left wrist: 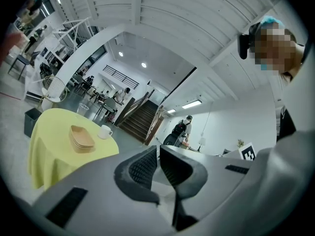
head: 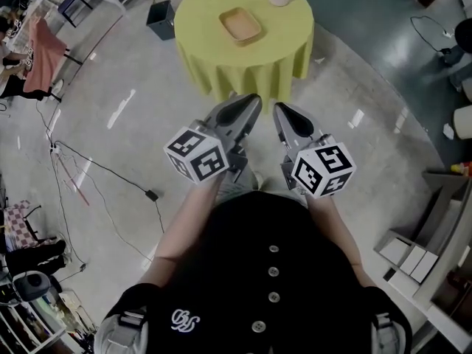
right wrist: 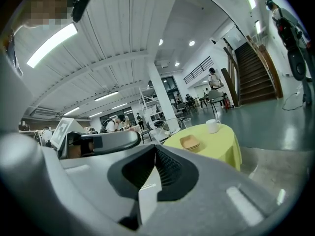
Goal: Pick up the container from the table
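While container is lying untouched on table, left gripper and right gripper are hovering clenched, empty, well short.

shirt: black, buttoned, white logo | left tongs, right tongs: grey | cubes: black-white markers

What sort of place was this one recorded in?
Probably a large open indoor hall, perhaps a shared workspace or canteen: a polished concrete floor, a round yellow-clothed table standing alone, and a wide staircase in the background.
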